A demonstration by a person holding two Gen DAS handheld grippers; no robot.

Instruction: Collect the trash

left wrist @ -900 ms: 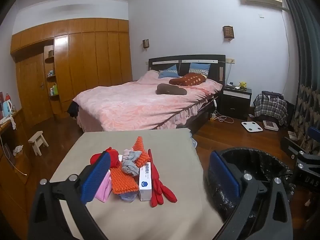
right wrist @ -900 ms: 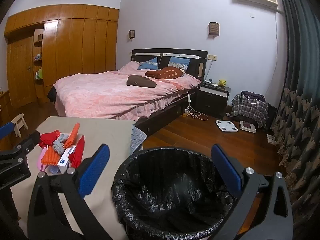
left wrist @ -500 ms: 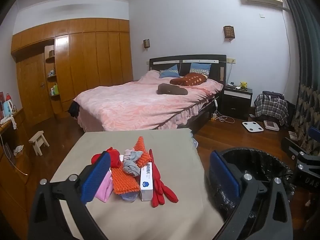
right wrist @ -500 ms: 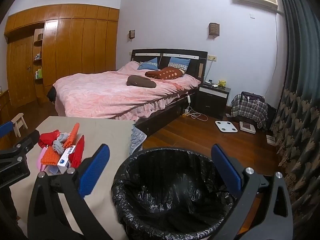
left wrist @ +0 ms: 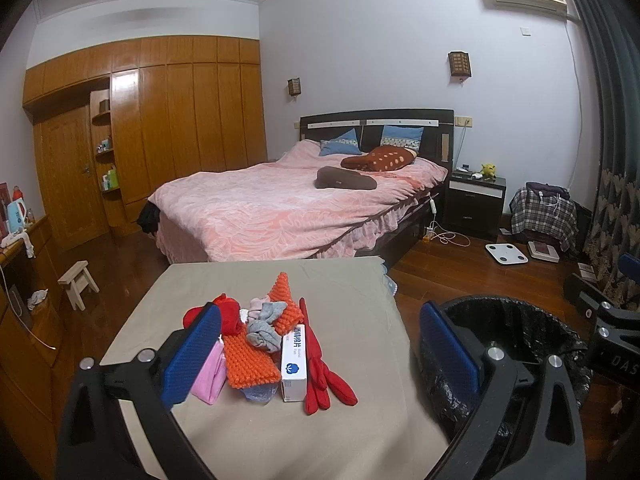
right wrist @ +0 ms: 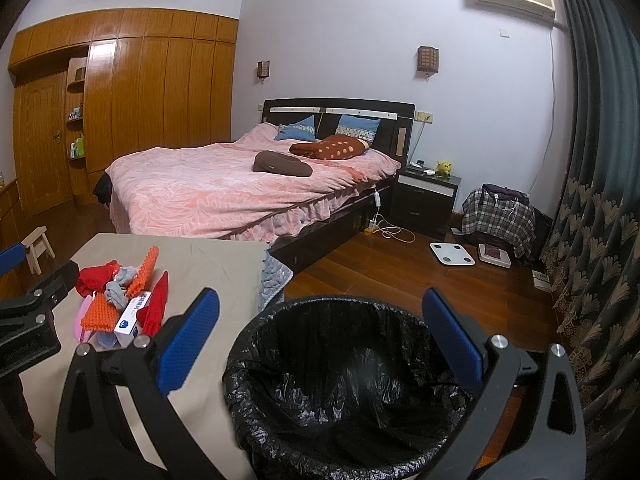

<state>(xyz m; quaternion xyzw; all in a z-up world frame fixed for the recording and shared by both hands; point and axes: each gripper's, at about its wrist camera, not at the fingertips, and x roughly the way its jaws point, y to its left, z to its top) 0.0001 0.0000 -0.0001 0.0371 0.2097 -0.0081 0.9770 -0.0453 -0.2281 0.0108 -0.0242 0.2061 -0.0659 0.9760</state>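
A pile lies on the beige table: a white box, an orange knitted cloth, a grey rag, a red glove, a red cloth and a pink item. The pile also shows in the right wrist view, with the white box at its front. My left gripper is open and empty, held just short of the pile. My right gripper is open and empty above the black-lined trash bin. The bin stands right of the table.
A pink bed stands behind the table. A small wooden stool is at the left on the wood floor. A nightstand, a white scale and a plaid bundle are at the right. Dark curtains hang along the right wall.
Both grippers have barely moved; the left view shifted very slightly. Nothing was grasped or released.
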